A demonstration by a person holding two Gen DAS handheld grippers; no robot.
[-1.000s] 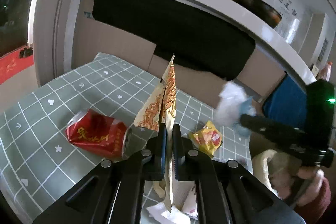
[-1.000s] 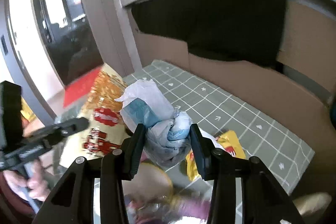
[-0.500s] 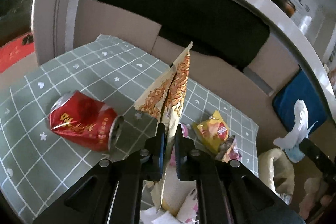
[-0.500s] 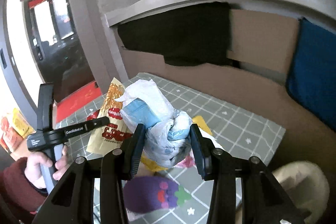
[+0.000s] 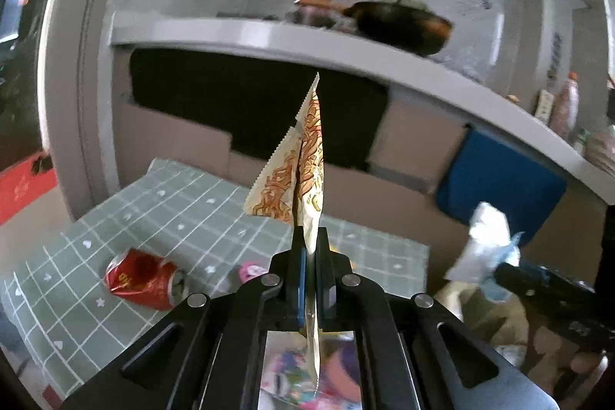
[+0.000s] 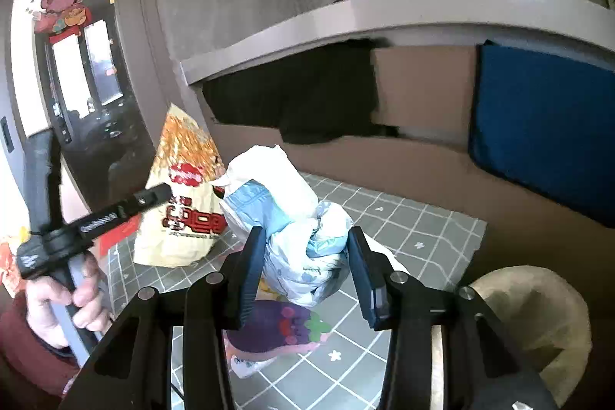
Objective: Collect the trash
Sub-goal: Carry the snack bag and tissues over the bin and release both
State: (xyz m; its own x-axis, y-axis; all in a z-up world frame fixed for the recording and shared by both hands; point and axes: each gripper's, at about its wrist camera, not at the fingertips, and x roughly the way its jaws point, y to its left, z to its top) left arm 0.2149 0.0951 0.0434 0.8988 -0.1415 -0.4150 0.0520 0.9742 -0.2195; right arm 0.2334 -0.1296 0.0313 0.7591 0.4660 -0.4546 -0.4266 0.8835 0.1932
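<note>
Now both pieces of trash are off the bench and in the air. The noodle wrapper (image 5: pixel 307 179) stands edge-on between the clenched fingers of the left gripper (image 5: pixel 307 279), its long axis running straight up and away from the fingertips; seen from the right wrist it hangs as a broad cream and orange face (image 6: pixel 184 202) out to the left. The crumpled white and blue plastic bag (image 6: pixel 292 225) is squeezed between the pads of the right gripper (image 6: pixel 303 256), bulging above and below them.

What the coming move seems to turn on is the beige bin (image 6: pixel 538 325): its rim lies low and to the right of the right gripper, just beside it, so the right hand is the nearer one, and the left must cross over the bench to reach it.

Left behind on the green checked bench (image 5: pixel 161 210) are a crushed red can (image 5: pixel 144 281), a purple wrapper (image 6: pixel 280 329) and other small scraps.
</note>
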